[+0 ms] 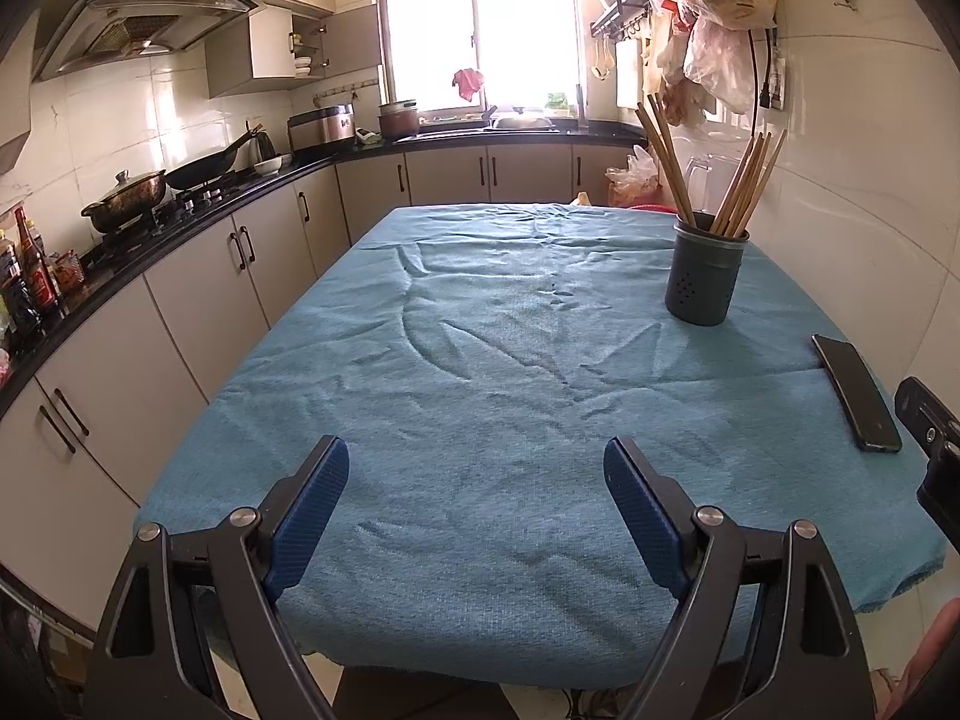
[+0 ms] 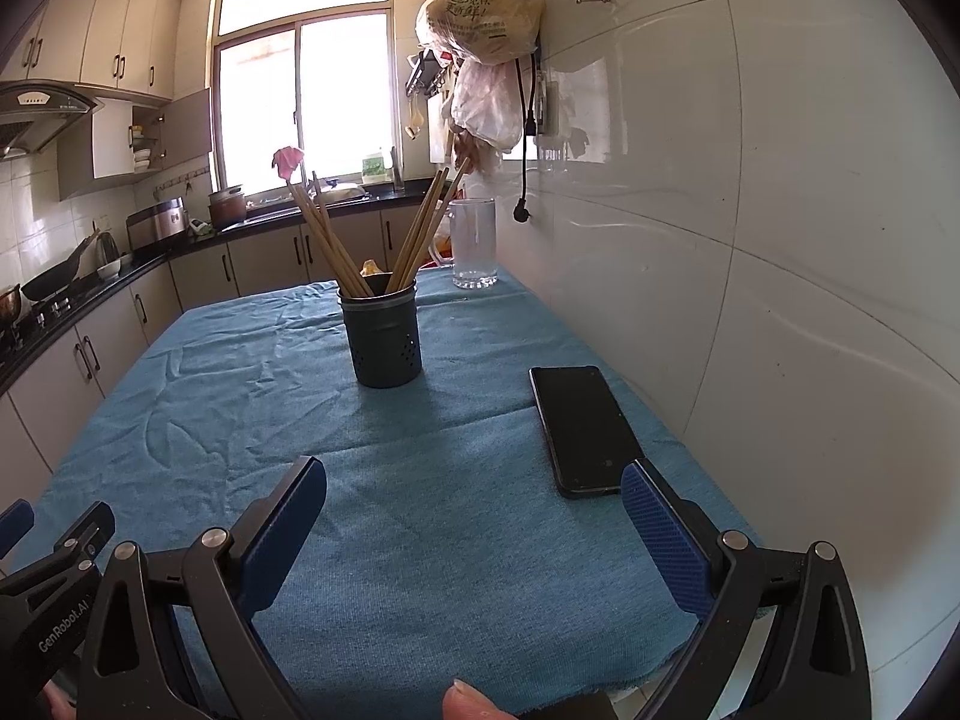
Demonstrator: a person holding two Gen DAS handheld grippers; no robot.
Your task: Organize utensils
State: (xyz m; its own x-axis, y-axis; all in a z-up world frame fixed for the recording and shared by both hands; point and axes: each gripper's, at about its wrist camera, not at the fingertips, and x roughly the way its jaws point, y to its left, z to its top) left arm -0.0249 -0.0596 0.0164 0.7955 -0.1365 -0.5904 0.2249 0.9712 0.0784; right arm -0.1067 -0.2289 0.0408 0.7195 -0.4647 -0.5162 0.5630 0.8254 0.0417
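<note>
A dark perforated utensil holder stands upright on the blue tablecloth at the far right, with several wooden chopsticks standing in it. It also shows in the right wrist view, with the chopsticks fanned to both sides. My left gripper is open and empty, low over the near edge of the cloth. My right gripper is open and empty, near the table's front right part, short of the holder.
A black phone lies flat on the cloth by the right wall, close to my right gripper's right finger; it also shows in the left wrist view. A clear glass jug stands at the far right corner. Kitchen counter and stove run along the left.
</note>
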